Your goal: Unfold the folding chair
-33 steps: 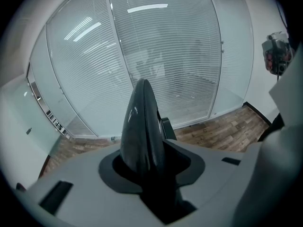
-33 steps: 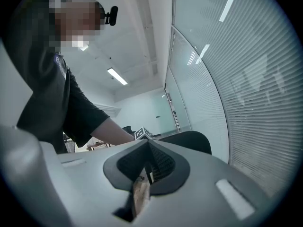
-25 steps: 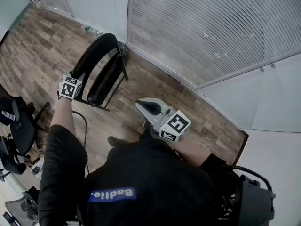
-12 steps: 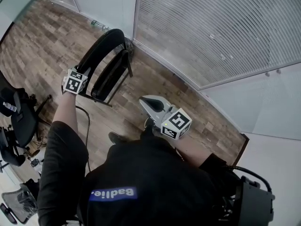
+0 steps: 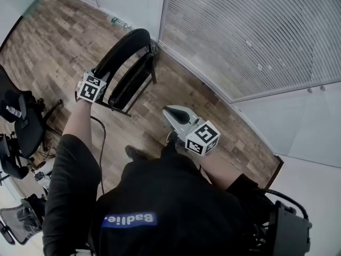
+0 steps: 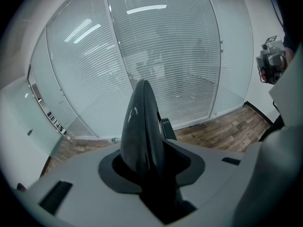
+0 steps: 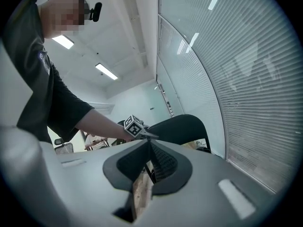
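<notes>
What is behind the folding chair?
Behind the folding chair stand a pale wall panel and slatted blinds. The chair covers part of their base.

The wooden floor [image 5: 50, 44] lies open to the left of the folding chair [image 5: 130, 81], and also between this chair and the person. On the chair's far side the glass wall with blinds [image 5: 250, 31] stands close, leaving only a narrow gap. Office chairs [image 5: 25, 126] crowd the floor's left edge.
</notes>
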Demonstrator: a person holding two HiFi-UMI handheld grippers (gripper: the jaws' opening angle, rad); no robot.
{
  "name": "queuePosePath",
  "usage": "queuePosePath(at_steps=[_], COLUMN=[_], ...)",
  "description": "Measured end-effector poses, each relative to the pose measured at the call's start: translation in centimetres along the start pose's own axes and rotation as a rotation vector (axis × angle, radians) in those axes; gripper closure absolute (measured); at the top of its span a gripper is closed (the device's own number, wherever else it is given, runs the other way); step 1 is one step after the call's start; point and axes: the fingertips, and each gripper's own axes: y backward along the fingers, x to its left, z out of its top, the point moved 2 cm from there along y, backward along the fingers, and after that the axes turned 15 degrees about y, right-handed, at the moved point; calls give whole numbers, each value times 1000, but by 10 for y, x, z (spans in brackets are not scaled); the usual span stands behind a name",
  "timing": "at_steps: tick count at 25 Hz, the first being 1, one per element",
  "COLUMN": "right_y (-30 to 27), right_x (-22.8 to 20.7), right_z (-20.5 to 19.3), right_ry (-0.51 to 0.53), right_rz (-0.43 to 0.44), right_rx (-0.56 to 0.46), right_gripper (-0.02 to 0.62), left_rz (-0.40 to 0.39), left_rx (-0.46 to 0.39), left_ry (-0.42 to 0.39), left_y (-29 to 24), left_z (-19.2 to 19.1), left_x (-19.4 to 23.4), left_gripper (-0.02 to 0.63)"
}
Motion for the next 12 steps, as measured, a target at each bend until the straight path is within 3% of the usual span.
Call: queuePosePath(at_steps=[12], right_y=[-24], right_x=[-14], right_z=[-23], right_ry=[-40], right_rz=[-8], right_rx=[27], right_gripper=[592], left_rz=[9], left_rx=[-4], left_ry=[-1], left_y=[0], left_z=[-1], left_x=[3], left_gripper=[486])
